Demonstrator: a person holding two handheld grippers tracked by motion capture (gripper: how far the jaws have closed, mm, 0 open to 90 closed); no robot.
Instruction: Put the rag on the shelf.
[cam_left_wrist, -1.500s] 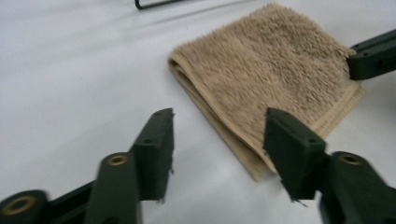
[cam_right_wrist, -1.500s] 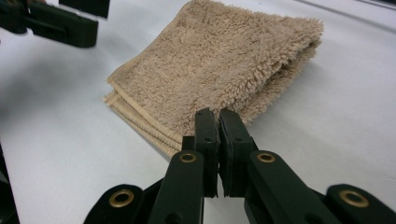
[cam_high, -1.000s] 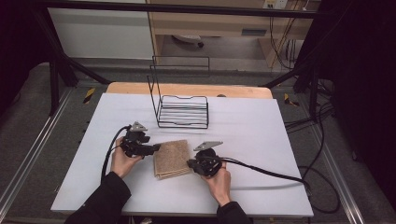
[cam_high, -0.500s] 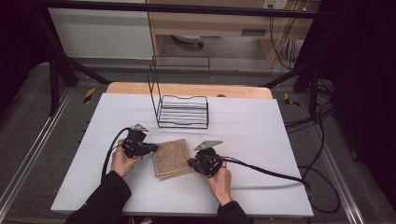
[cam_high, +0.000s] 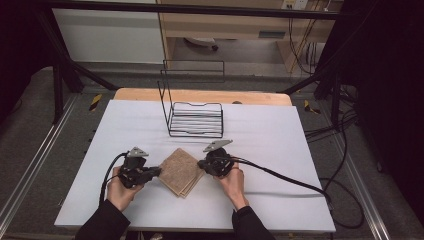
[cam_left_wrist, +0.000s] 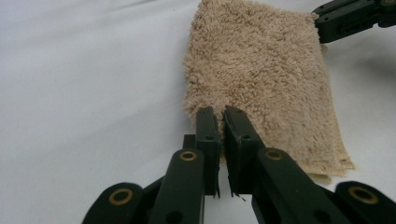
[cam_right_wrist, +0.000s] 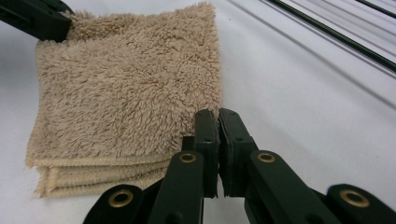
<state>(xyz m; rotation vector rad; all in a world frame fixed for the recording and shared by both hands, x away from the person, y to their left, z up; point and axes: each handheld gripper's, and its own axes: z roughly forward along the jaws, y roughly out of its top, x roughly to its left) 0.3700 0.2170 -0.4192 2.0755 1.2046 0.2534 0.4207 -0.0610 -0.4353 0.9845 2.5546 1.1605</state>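
A folded tan towel lies on the white table between my two grippers, turned like a diamond. My left gripper is at its left corner and my right gripper at its right corner. In the left gripper view the jaws stand pressed together on the towel at its near corner, with the right gripper at the far corner. The right gripper view has its jaws shut on the edge of the towel, whose stacked layers show at the bottom left. The left gripper touches the opposite corner.
A black wire rack with a tall back frame stands behind the towel at the table's middle back. A black cable trails from the right gripper off to the right. The table's wooden far edge lies beyond the rack.
The left hand and its gripper have shifted toward the near edge, and the towel has turned from nearly square-on to a diamond. The right gripper has barely moved.
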